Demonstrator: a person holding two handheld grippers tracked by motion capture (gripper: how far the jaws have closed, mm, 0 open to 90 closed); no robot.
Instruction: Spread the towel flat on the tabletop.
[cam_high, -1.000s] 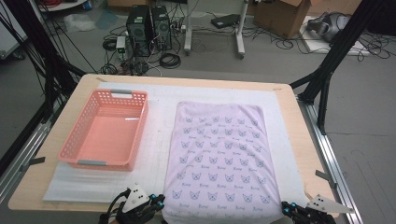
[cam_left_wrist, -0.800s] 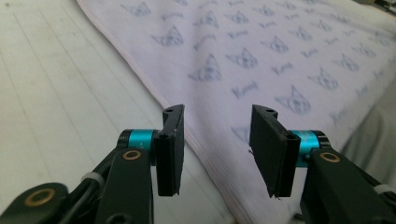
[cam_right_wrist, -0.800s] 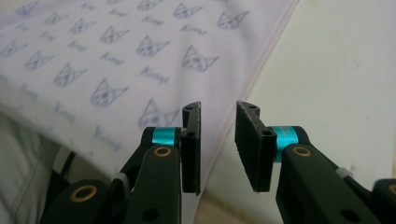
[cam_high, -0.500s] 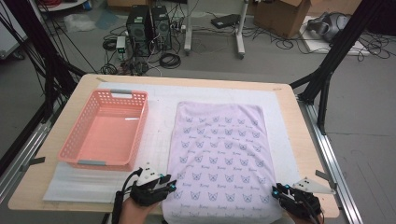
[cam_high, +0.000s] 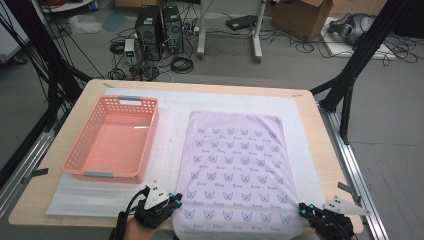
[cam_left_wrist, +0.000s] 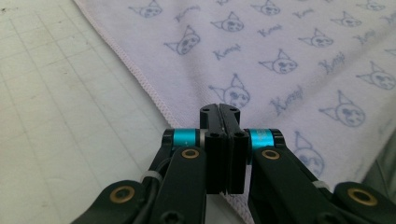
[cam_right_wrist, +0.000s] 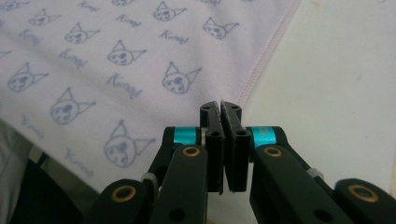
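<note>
A lavender towel (cam_high: 235, 165) printed with small cat faces lies flat on the white mat (cam_high: 170, 130). My left gripper (cam_high: 175, 200) sits at the towel's near left corner. In the left gripper view its jaws (cam_left_wrist: 219, 109) are pressed shut just above the cloth (cam_left_wrist: 280, 46), close to the stitched hem, with no fabric seen between them. My right gripper (cam_high: 304, 210) is at the near right corner. In the right gripper view it (cam_right_wrist: 221, 106) is shut beside the pink hem of the towel (cam_right_wrist: 116, 56), also holding nothing.
A pink plastic basket (cam_high: 80, 142) stands empty on the left of the mat. The wooden table (cam_high: 322, 150) ends just right of the towel. Beyond the far edge lie cables, computer cases and black frame legs on the floor.
Both grippers have come forward from the near table edge to the towel's two near corners. The towel and the basket have not moved.
</note>
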